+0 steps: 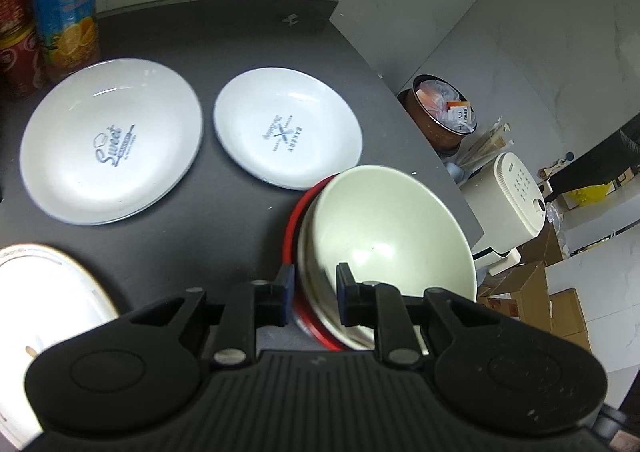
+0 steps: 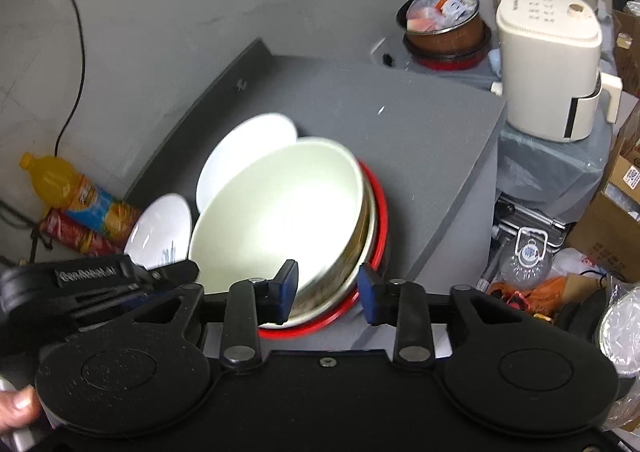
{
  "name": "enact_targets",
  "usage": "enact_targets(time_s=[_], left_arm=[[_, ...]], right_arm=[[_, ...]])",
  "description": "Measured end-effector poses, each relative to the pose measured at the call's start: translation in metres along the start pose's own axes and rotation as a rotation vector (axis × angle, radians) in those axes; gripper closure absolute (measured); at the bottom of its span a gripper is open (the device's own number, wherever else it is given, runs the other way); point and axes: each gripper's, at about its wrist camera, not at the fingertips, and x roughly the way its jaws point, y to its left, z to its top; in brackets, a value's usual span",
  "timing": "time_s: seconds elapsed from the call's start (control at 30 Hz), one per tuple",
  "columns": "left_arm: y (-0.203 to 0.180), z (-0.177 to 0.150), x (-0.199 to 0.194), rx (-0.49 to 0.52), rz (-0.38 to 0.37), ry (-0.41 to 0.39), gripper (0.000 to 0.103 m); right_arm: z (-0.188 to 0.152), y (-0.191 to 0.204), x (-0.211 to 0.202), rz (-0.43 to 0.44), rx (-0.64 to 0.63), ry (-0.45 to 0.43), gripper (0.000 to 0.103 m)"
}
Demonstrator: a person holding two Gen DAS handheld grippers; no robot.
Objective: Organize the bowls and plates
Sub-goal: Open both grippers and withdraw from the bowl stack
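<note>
A stack of bowls sits at the table's near right: a pale green bowl (image 1: 384, 228) (image 2: 280, 208) nested in a metal bowl (image 1: 316, 284) over a red bowl (image 1: 294, 220). My left gripper (image 1: 312, 292) straddles the near rims of the stack, jaws partly open around them. My right gripper (image 2: 327, 288) is open, its fingers on either side of the stack's rim. Two white plates with blue print, a large plate (image 1: 108, 140) and a smaller plate (image 1: 286, 132), lie flat on the dark table (image 1: 224, 220). A gold-rimmed white plate (image 1: 40, 304) lies near left.
An orange juice bottle (image 1: 66, 8) and red cans (image 1: 16, 36) stand at the table's far left. Beyond the table's right edge are a brown bin (image 1: 444, 112), a white appliance (image 2: 548, 64) and cardboard boxes (image 1: 532, 296). A power cord (image 2: 76, 64) hangs on the wall.
</note>
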Motion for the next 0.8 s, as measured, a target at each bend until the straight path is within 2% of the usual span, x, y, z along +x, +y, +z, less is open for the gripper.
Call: enact_targets(time_s=[0.1,0.27,0.37,0.47,0.53,0.6,0.67,0.8], left_arm=[[0.010,-0.003,-0.005,-0.007,0.011,0.004,0.081],[0.028,-0.009,-0.022,-0.017,0.012,-0.008,0.078],[0.040,-0.012,-0.035,-0.012,0.024,-0.018,0.071],[0.052,-0.018,-0.050,-0.009,0.042,-0.044,0.058],[0.061,-0.022,-0.060,-0.006,0.053,-0.059,0.048],[0.070,-0.026,-0.069,-0.002,0.070,-0.067,0.043],[0.080,-0.030,-0.078,0.001,0.087,-0.078,0.038],[0.103,-0.040,-0.095,-0.020,0.116,-0.090,0.029]], right_arm=[[-0.004,0.003,0.005,-0.030,-0.006,0.024,0.078],[-0.010,0.011,-0.003,-0.013,-0.002,0.019,0.077],[-0.013,0.020,-0.008,0.002,-0.020,0.012,0.077],[-0.017,0.033,-0.013,0.009,-0.049,0.000,0.077],[-0.020,0.042,-0.013,0.018,-0.063,0.001,0.074],[-0.023,0.050,-0.013,0.028,-0.080,0.004,0.059],[-0.027,0.060,-0.014,0.034,-0.108,0.001,0.050],[-0.037,0.081,-0.013,0.055,-0.159,0.010,0.046]])
